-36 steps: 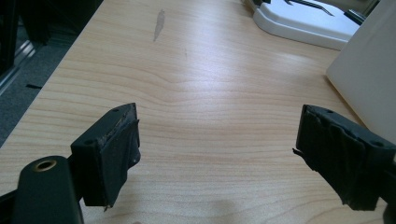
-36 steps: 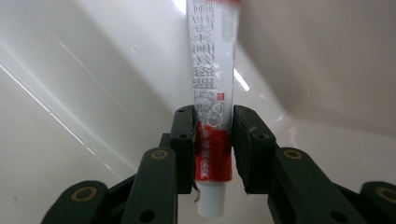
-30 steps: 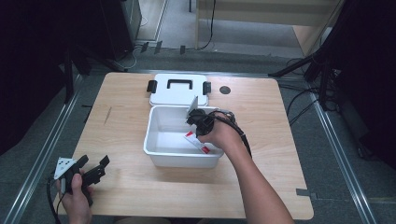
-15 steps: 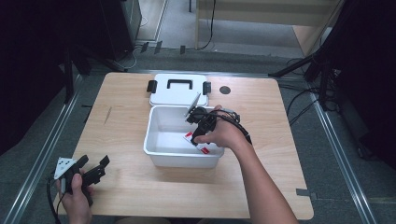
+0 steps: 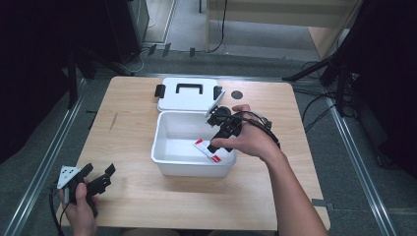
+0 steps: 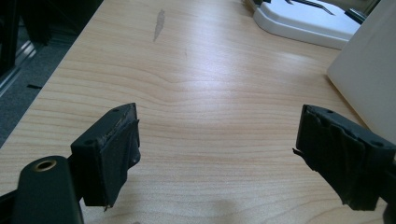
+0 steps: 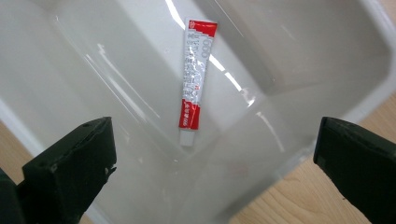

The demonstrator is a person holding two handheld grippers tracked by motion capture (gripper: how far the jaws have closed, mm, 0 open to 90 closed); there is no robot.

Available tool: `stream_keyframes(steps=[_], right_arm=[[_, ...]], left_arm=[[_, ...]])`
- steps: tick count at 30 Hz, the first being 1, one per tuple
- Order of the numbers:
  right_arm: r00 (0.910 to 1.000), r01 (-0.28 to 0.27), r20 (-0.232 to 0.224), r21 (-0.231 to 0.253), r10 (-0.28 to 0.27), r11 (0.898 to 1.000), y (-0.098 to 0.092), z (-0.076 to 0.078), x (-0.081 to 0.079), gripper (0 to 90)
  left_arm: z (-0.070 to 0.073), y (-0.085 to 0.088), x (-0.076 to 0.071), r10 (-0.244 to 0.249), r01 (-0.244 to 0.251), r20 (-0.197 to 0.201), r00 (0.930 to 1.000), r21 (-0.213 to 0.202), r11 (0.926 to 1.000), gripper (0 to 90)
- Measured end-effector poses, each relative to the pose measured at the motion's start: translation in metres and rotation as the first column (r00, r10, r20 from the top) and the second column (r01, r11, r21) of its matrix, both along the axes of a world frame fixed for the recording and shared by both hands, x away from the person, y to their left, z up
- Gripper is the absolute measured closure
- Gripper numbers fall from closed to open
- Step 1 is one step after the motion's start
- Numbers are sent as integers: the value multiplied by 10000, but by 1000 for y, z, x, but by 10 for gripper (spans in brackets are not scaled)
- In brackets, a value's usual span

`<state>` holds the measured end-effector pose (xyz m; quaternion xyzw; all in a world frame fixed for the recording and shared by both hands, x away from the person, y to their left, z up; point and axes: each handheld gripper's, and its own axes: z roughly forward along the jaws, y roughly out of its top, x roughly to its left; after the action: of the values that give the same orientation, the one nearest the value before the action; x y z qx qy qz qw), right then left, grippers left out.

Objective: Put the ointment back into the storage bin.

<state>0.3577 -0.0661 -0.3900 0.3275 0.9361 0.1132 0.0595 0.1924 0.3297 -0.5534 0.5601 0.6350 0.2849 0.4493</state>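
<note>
Tube (image 7: pixel 195 77): a small red-and-white squeeze tube, lying flat on the floor of the white box (image 7: pixel 299 60), below and ahead of my right jaws, between them as I look down, with its white cap end nearer me.
How it will handle: light, I judge, and soft in the body, so a hard pinch would dent it or push paste toward the cap (the glossy skin looks a bit slippery too).
Where to take hold: across the narrow width at mid-body, or nearer the stiffer cap shoulder; the flat crimped far end offers little to grip.
Right gripper (image 7: pixel 215 168): my jaws have just been opening and now stand as wide as they go, with nothing pressed between the pads; the tube lies free, apart from both.
Left gripper (image 6: pixel 217 163): jaws spread wide over bare table (image 6: pixel 196 79), holding and touching nothing; the box wall stands just beyond my right-hand jaw.
Lid (image 5: pixel 189 93): on the table beyond the box, on the far side from my right jaws.
</note>
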Motion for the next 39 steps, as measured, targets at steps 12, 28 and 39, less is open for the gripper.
stream_keyframes(steps=[12,28,39], right_arm=[[9981,487,380,133,-491,9987,-44,11,-11,0],[9883,1474,251,959,-1504,9844,-120,-17,-32,0],[9691,2227,733,1485,-2354,9635,-164,-48,-48,0]], left_arm=[[0,0,0,1,-1,-21,10000,51,10000,143],[0,-1,-1,-5,5,-3,10000,94,10000,143],[0,-1,-1,-4,3,21,10000,157,9999,142]])
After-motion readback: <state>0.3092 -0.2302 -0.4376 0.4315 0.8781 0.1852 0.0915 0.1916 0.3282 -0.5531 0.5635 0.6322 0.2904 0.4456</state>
